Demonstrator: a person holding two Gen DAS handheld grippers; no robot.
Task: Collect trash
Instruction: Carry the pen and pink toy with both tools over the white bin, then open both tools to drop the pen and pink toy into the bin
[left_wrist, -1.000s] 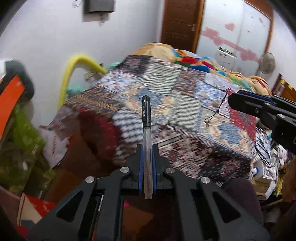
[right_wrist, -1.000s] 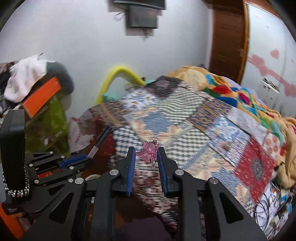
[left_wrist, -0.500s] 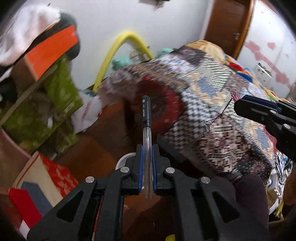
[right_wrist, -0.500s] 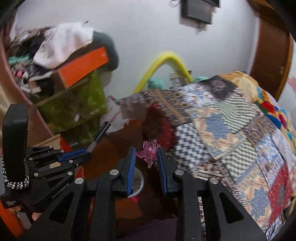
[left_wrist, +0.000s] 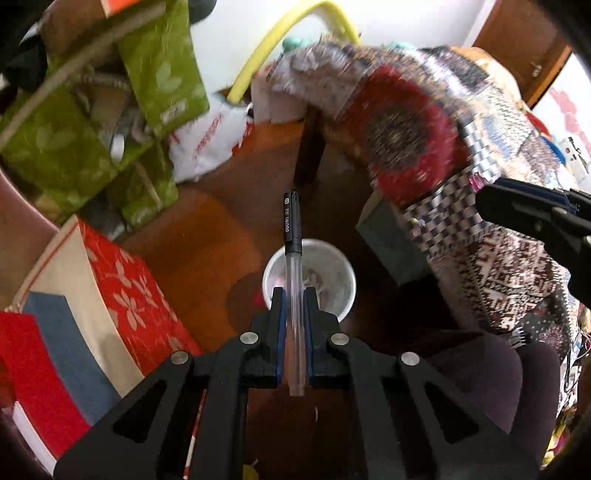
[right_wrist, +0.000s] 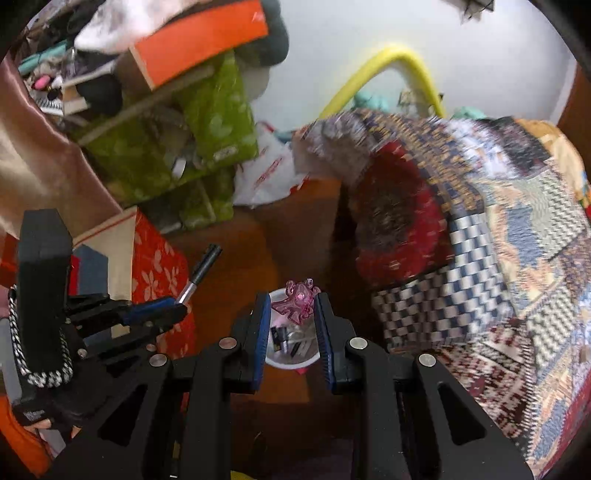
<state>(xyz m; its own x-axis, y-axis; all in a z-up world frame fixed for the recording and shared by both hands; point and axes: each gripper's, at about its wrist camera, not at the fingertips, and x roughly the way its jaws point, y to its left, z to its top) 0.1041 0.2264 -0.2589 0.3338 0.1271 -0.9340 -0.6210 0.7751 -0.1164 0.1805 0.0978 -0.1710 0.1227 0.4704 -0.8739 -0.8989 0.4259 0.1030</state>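
Observation:
My left gripper (left_wrist: 294, 295) is shut on a clear pen with a black cap (left_wrist: 292, 236); it points forward over a white bin (left_wrist: 332, 266) on the brown floor. My right gripper (right_wrist: 291, 301) is shut on a small pink translucent trinket (right_wrist: 295, 301), held above the same white bin (right_wrist: 291, 347), which holds some scraps. The left gripper and its pen (right_wrist: 201, 269) also show at the left of the right wrist view. The right gripper's finger (left_wrist: 532, 218) shows at the right edge of the left wrist view.
A bed with a patchwork quilt (right_wrist: 498, 240) fills the right. Red floral boxes (left_wrist: 110, 295) lie at left. Green bags and clutter (right_wrist: 192, 140) stack against the wall, with a white plastic bag (left_wrist: 207, 140) and a yellow hoop (right_wrist: 391, 62).
Both grippers have swung down and left, away from the bed top toward the floor. The white bin has come into view under both. Both holds are unchanged.

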